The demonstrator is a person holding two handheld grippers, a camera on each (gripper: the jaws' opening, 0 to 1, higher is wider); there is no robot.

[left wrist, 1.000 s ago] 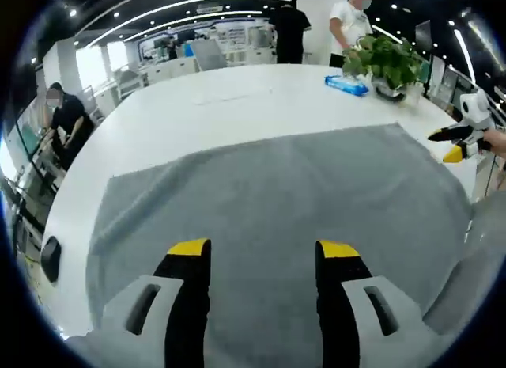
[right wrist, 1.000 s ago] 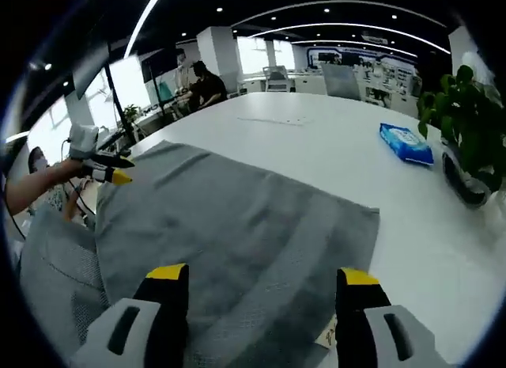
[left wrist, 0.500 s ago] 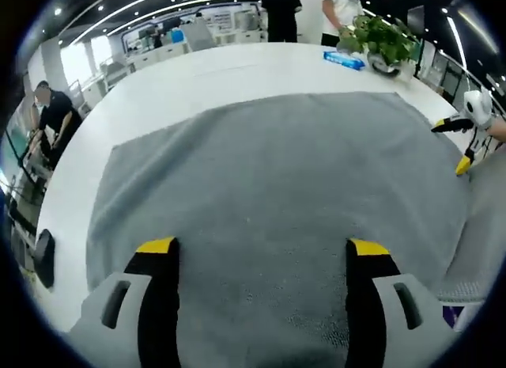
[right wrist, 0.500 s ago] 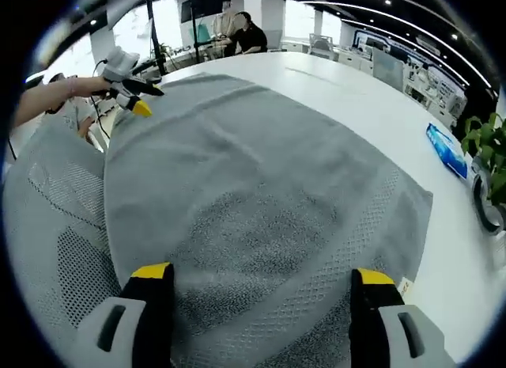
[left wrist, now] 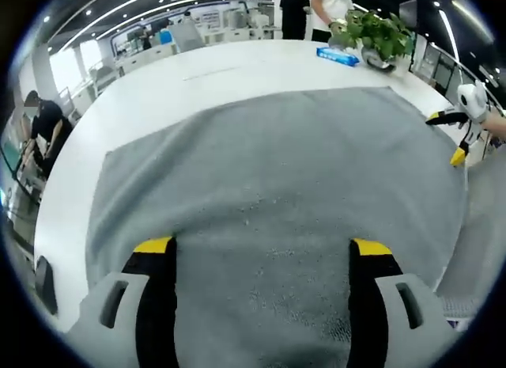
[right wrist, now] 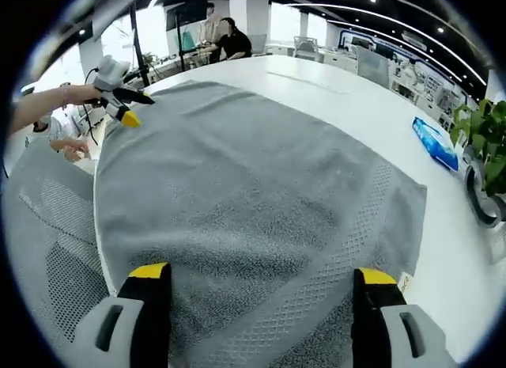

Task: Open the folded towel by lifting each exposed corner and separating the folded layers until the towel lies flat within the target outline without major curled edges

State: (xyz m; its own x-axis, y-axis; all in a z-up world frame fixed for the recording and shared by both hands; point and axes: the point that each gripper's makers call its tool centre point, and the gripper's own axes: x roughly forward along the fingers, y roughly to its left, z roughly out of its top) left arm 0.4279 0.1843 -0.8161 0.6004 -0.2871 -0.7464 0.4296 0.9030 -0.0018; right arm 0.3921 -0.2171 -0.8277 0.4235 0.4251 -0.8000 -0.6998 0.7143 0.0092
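Both grippers, left gripper [left wrist: 261,253] and right gripper [right wrist: 261,277], are hovering with fingers spread wide, gripping nothing, over the gray towel [left wrist: 277,170] lying spread across the white tabletop [left wrist: 198,75]. Its near edge is draping off; a careless tug risks sliding it.

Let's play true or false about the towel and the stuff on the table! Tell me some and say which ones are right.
1. The towel is gray. True.
2. The towel lies on a white table. True.
3. The left gripper has its jaws clamped shut. False: they stand wide apart over the towel.
4. A green plant stands at the table's far side. True.
5. The blue packet lies on the towel. False: it lies on the bare table, apart from the towel.
6. The right gripper has red jaw tips. False: they are yellow.
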